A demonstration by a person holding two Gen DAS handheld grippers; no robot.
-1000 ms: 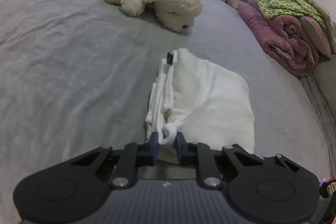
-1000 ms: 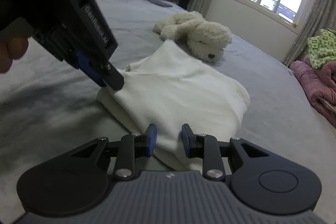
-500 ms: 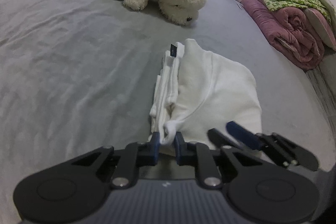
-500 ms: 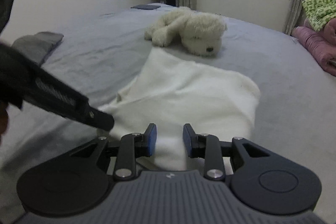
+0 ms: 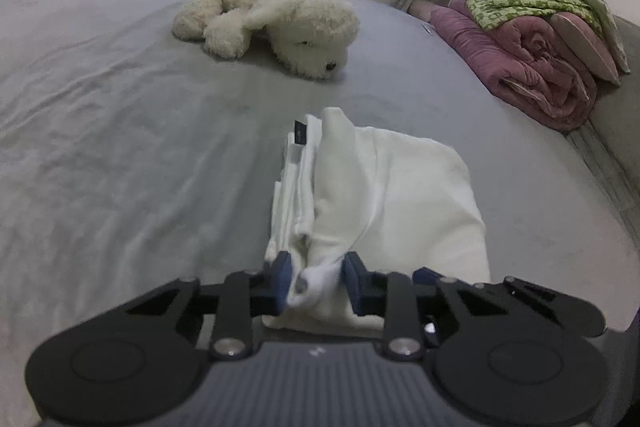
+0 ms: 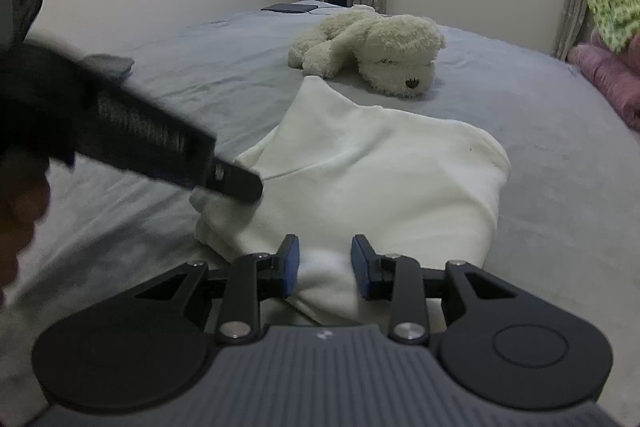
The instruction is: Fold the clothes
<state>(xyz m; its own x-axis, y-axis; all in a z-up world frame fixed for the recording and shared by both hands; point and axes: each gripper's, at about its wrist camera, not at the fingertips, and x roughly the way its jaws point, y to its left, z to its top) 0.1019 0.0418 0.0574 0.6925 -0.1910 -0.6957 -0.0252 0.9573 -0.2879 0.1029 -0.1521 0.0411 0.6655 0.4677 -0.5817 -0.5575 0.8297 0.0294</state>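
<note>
Left gripper jaws are opening, letting go of the white garment corner it pinched a second ago. Right gripper sits apart over the near edge. Garment lies folded on the bed; fold looks placed.

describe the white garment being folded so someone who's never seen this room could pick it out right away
On the wide grey bed, look nearer than the cream plush dog. The white garment lies there partly folded, smooth rather than fluffy, with a small black tag at its far edge.
</note>
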